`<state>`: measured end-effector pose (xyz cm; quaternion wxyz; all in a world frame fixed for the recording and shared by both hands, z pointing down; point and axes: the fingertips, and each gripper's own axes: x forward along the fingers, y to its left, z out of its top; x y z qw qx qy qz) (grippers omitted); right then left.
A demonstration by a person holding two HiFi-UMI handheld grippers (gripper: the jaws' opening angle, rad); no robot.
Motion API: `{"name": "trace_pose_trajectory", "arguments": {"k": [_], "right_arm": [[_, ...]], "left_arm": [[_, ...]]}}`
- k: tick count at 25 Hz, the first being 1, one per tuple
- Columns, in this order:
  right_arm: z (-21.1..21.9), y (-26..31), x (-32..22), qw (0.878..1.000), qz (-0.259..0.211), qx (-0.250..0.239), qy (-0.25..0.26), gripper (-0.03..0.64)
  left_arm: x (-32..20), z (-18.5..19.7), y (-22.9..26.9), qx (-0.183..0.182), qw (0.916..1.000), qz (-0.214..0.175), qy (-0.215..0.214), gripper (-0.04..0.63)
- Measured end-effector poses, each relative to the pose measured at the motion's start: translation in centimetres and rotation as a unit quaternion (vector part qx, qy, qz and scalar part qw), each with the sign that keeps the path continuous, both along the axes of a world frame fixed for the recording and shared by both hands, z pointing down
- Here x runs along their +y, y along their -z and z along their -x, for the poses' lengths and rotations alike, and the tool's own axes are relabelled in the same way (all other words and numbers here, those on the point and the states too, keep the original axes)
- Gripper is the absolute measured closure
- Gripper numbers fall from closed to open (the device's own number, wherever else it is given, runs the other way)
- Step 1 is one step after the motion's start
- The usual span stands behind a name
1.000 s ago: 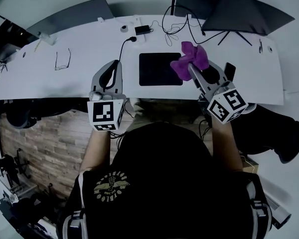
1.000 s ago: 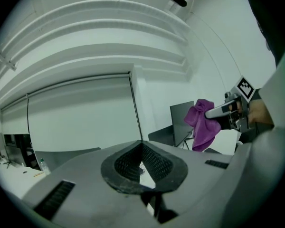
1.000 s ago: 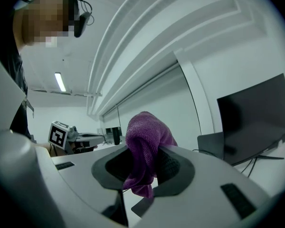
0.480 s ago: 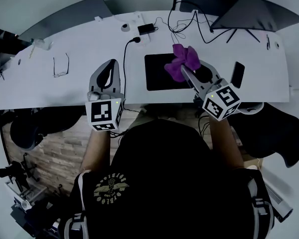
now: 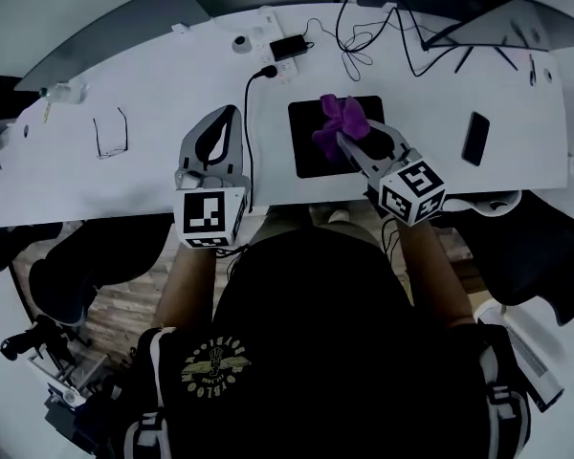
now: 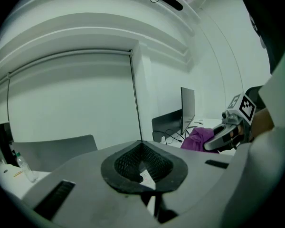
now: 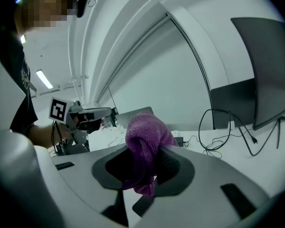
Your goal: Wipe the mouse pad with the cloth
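Right claw (image 5: 350, 143) clenched on the cloth (image 5: 340, 118), held over the mouse pad (image 5: 306, 151). Left claw (image 5: 222, 127) closed, empty, at pad's 9 o'clock. We judge wiping barely begun; whole pad left.

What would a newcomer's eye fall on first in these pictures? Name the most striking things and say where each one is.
The bright purple cloth, pinched in the right gripper, stands out over the black mouse pad near the front edge of the white desk. The left gripper hangs shut and empty to the pad's left, beside a black cable.
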<state>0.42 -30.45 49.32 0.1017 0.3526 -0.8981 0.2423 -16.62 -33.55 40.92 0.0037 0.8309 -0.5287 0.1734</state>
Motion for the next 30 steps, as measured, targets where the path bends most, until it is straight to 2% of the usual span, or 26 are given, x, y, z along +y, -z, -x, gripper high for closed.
{"name": "trace_pose_trajectory", "arguments": {"k": [5, 18, 22, 26, 30], "right_arm": [[2.7, -3.5, -1.3, 0.999, 0.035, -0.008, 0.01, 0.506], [9.1, -16.5, -3.8, 0.987, 0.15, 0.036, 0.044, 0.506], [9.2, -20.1, -4.9, 0.979, 0.186, 0.071, 0.045, 0.506], [8.1, -22.7, -5.4, 0.973, 0.195, 0.119, 0.034, 0.506], [5.9, -23.5, -5.6, 0.97, 0.206, 0.131, 0.02, 0.506]], "left_arm": [[-1.9, 0.7, -3.5, 0.001, 0.9997, 0.024, -0.005, 0.592], [-3.0, -0.2, -7.1, -0.001, 0.9979, 0.054, -0.034, 0.592], [-3.5, -0.1, -7.4, -0.005, 0.9976, 0.059, -0.036, 0.592], [-3.9, 0.8, -6.4, -0.013, 0.9984, 0.047, -0.028, 0.592], [-3.4, 1.3, -5.4, -0.006, 0.999, 0.041, -0.018, 0.592]]}}
